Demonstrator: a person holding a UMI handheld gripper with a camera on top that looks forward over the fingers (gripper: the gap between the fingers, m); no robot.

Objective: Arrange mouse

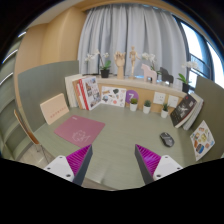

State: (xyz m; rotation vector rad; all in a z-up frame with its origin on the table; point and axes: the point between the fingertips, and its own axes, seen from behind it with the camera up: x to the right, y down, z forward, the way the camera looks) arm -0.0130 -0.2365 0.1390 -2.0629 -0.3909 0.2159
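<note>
Both fingers [112,165] of the gripper sit lowest and nearest, spread wide apart with nothing between them; the left one shows its magenta pad [79,161] and the right one its matching pad [148,158]. Between and just ahead of them lies bare green table [115,140].

Beyond the left finger, a pink mouse pad [79,129] lies flat on the table, tilted at an angle to the fingers. Farther left, a pale board [53,108] leans upright.

Beyond the right finger and well apart from the mouse pad, the dark mouse [167,140] rests on the table on its own, touching neither finger. Past it, toward the right side of the table, 2 books or picture cards [201,138] lie propped at a slant.

Along the far side of the table stand several upright books [84,92], a white card with a purple mark [115,97], and 3 small potted plants [148,104] in a row. Behind these, a raised shelf carries a wooden figure [120,62] and more plants. Grey curtains [130,30] hang at the back, with a window [200,45] to their right.
</note>
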